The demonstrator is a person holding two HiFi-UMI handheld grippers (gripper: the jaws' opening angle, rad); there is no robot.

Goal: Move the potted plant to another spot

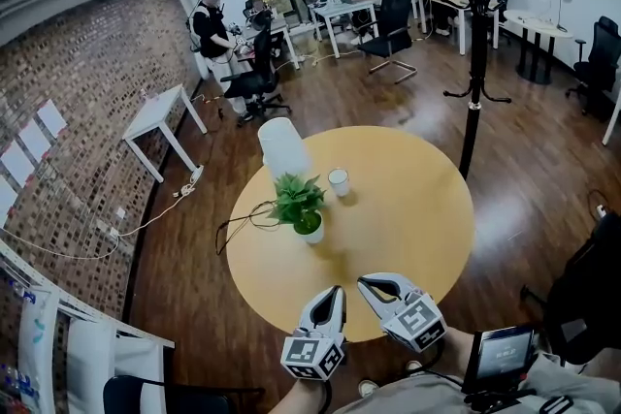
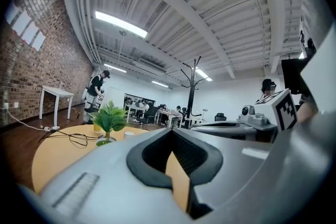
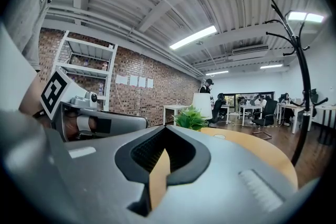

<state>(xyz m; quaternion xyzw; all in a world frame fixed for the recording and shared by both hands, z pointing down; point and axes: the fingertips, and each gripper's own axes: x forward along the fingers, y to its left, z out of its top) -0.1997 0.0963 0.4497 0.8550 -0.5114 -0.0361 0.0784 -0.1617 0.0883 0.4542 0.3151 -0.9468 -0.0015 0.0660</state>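
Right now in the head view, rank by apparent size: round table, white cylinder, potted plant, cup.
1. round table, by far largest
2. white cylinder and potted plant: look about alike, not ranked
3. cup, smallest

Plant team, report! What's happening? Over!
Left hand-held gripper and right hand-held gripper shut, empty. Plant untouched on table. Cup beside it; way looks clear.
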